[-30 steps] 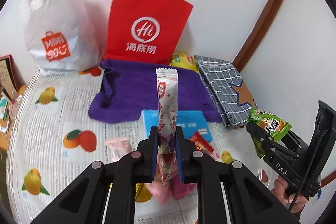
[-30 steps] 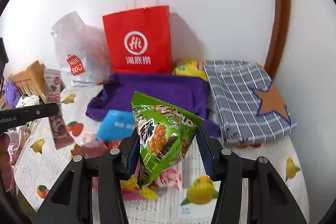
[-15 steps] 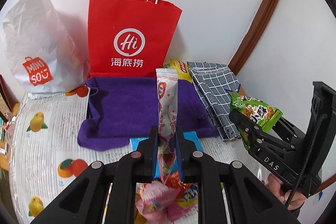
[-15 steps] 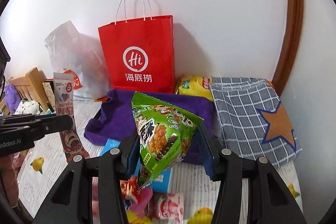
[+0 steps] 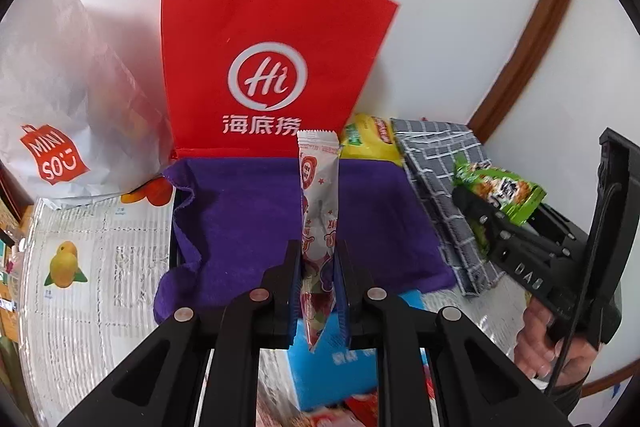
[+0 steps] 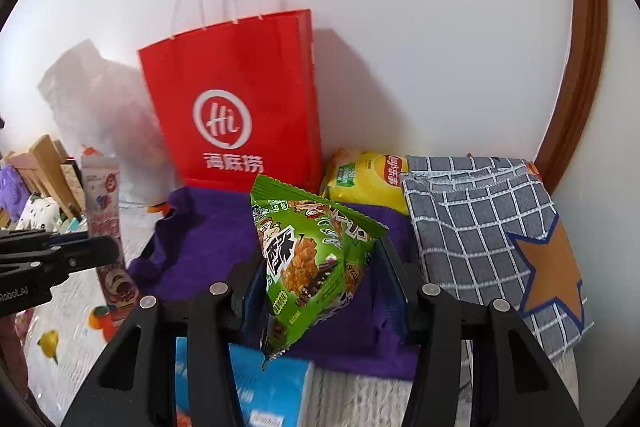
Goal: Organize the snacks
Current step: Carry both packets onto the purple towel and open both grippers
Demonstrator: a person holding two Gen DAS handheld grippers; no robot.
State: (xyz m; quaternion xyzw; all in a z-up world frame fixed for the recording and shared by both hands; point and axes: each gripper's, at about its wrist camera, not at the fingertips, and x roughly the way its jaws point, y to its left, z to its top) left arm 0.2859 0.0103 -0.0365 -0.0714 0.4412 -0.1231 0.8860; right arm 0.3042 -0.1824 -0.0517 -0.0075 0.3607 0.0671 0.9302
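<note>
My left gripper (image 5: 317, 269) is shut on a slim white and red stick packet (image 5: 319, 195) that stands upright between its pads, over the purple cloth (image 5: 248, 223). My right gripper (image 6: 320, 281) is shut on a green triangular snack bag (image 6: 308, 259), held above the same cloth (image 6: 208, 239). In the left wrist view the right gripper (image 5: 480, 219) and its green bag (image 5: 500, 189) show at the right, with a hand (image 5: 548, 343) below. In the right wrist view the left gripper (image 6: 96, 249) and its packet (image 6: 103, 199) show at the left. A red paper bag (image 5: 272, 67) stands behind the cloth.
A white plastic shopping bag (image 5: 52, 115) leans at the back left. A yellow crisp bag (image 6: 368, 183) and a folded grey checked cloth with an orange star (image 6: 492, 239) lie at the right. A blue box (image 6: 264, 387) and loose snacks (image 5: 360, 407) sit under the grippers on the fruit-print tablecloth (image 5: 88, 267).
Both grippers have moved forward toward the red bag and wall, each still holding its snack. The purple cloth and bag look closer; the loose snacks have slid under the frame's bottom.
</note>
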